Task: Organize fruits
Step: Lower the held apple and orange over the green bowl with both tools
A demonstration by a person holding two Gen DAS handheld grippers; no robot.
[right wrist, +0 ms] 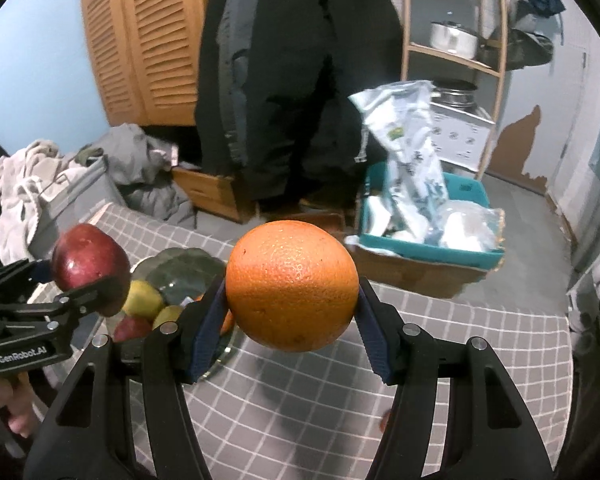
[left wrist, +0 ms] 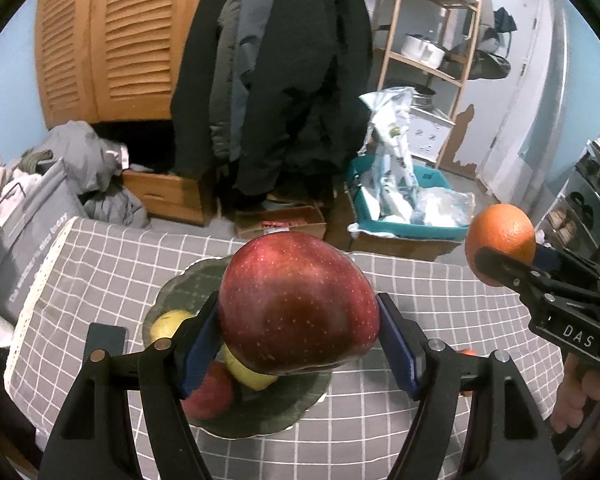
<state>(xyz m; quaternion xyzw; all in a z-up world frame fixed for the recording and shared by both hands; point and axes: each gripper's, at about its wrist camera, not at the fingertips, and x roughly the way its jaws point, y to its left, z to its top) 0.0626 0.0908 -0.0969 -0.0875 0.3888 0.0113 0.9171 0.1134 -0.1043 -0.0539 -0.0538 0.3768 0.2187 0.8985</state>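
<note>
The left gripper (left wrist: 300, 340) has its jaws clamped on a big red apple (left wrist: 298, 308). The blue pads press on its two round sides, and the apple is up in the air over the glass plate (left wrist: 172, 292). The right gripper (right wrist: 292, 320) has its jaws clamped on an orange (right wrist: 292, 284) in the same way, one pad on each side. The orange is also in the air, over the bench (right wrist: 340, 392), a little to the right of the plate.

The apple looks hard and smooth, so it could slip if the squeeze is weak. It looks fairly heavy too. Holding it across its fat middle, as now, seems best. The orange has bumpy skin, so the pads should stick to it better. It is a bit soft, so a very hard squeeze might bruise it.

Under the apple, the plate sits near the left side of the bench. It already has fruit in it: a yellow fruit (left wrist: 168, 322) and a smaller red apple (left wrist: 208, 396), close together. The plate looks like glass, so fruit should go down gently.

The bench has a grey checked cloth. Past its far edge, a teal basket (right wrist: 476, 256) full of bags sits on the floor.
</note>
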